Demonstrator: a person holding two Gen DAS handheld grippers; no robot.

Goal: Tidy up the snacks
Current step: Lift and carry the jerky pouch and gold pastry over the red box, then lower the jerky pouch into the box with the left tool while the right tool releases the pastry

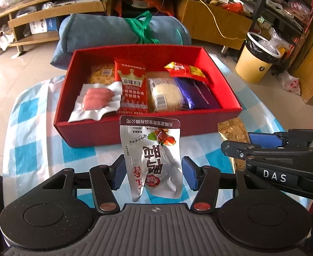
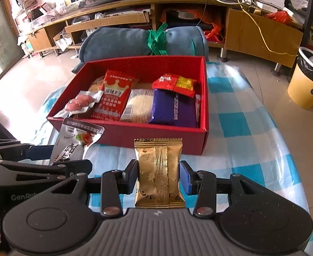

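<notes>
Step in hand: carry phase, both packs gripped and held above the table short of the red box (image 1: 122, 131). Left gripper (image 1: 153, 176) is clamped on the silver pouch (image 1: 154, 160); right gripper (image 2: 159, 178) is clenched on the gold packet (image 2: 159, 172). Both hang upright between the pads, just in front of the box's near wall.

Next move, by judgement: lift over the near wall, then drop into free space. Box is already crowded w/ sausage pack (image 1: 96, 101), red crown bag (image 1: 133, 87), round cake (image 1: 165, 95), purple pack (image 1: 196, 95), red-yellow sachet (image 1: 185, 69) on top. Bare floor shows only along the back.

Obstacles: the grippers sit close side by side, so clash risk; near wall could catch the dangling pouch. Blue cushion (image 2: 124, 40) behind the box, bin (image 1: 256, 59) off to the side, both clear of the path.
</notes>
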